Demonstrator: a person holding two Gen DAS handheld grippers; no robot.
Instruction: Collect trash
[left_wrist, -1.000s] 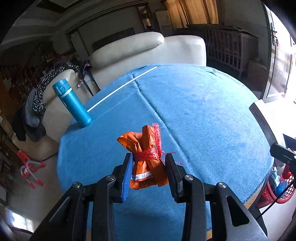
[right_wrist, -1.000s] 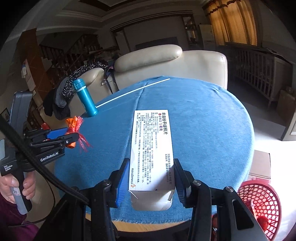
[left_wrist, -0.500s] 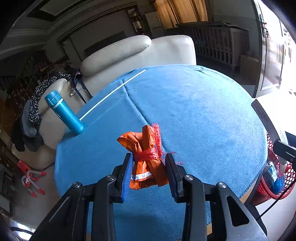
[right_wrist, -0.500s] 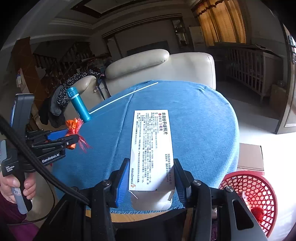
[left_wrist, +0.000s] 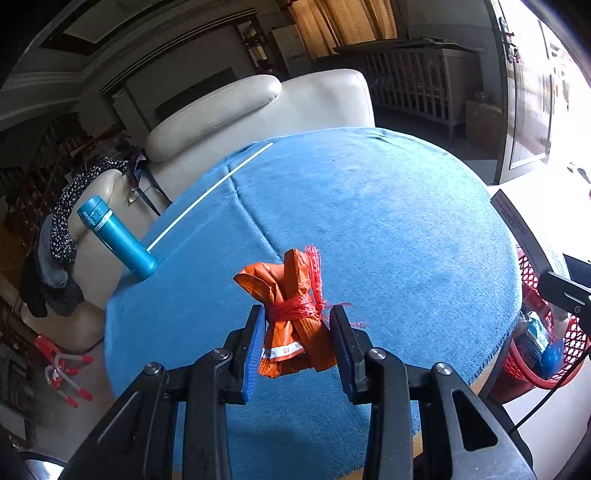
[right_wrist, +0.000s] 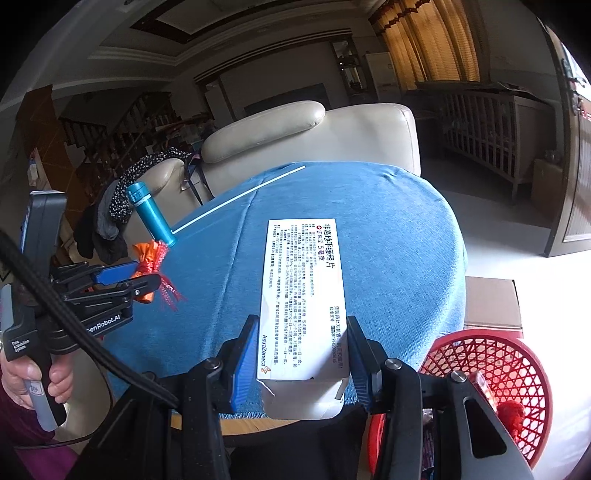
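- The left gripper (left_wrist: 298, 345) has its jaws drawn in on an orange wrapper bundle (left_wrist: 291, 317) tied with red netting; the bundle sits between the blue pads, held above the blue tablecloth (left_wrist: 388, 236).
- The right gripper (right_wrist: 301, 363) is clamped on the near end of a white medicine box (right_wrist: 301, 295), one pad against each long side; the printed top faces up and the box juts forward over the table's near edge.
- Only the right wrist view shows the person's hand (right_wrist: 33, 380) around the left gripper's handle, a brown cardboard box (right_wrist: 491, 304) on the floor, and the red basket (right_wrist: 491, 373) nearly whole, low at the right beside the table.
- Only the left wrist view shows what lies in that basket: blue wrapped items. It also shows red-handled objects on the floor at the left, which I cannot identify.
- Counted: two grippers, each holding one piece of trash; one basket; one teal bottle (left_wrist: 116, 238) standing at the cloth's far-left edge; one thin white stick (left_wrist: 210, 194) lying on the cloth; one cream sofa (right_wrist: 314, 144) behind the table.
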